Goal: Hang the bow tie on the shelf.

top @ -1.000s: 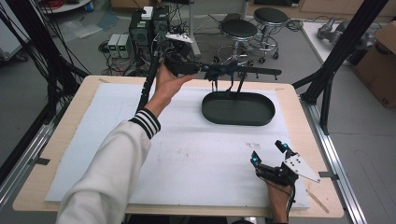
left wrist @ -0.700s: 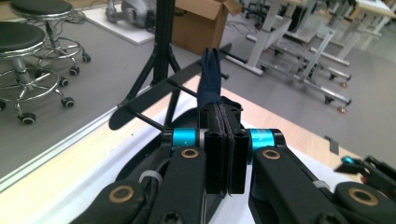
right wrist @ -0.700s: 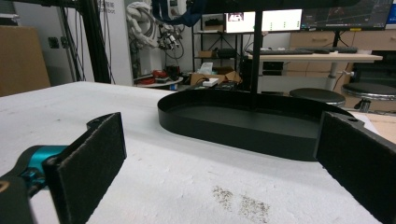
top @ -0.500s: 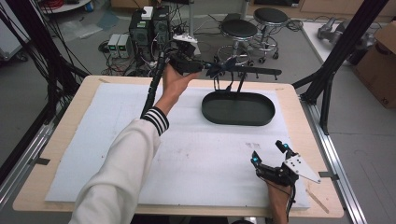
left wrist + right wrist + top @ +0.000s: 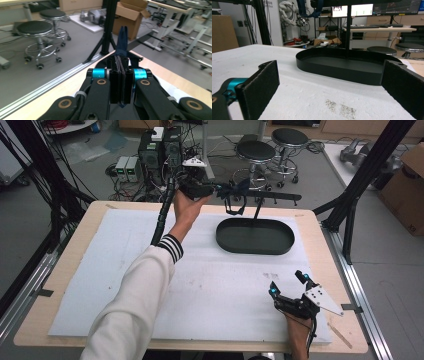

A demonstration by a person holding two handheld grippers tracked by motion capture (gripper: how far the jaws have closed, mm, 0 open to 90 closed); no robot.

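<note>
The left tool [image 5: 227, 190], raised above the worktop's [image 5: 100, 215] far edge, was clamped on a dark blue cloth [image 5: 235, 195] beside the rack bar [image 5: 270, 196]. The right tool [image 5: 290, 290] rested wide apart near the front. Hanging looked unfinished; the tray [image 5: 255, 236] sat empty.

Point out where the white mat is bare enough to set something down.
The white foam mat is free across its left half, beside the white sleeve, and between the black oval tray and the right gripper. Crowded: the far edge, around the tray's post and left gripper.
</note>
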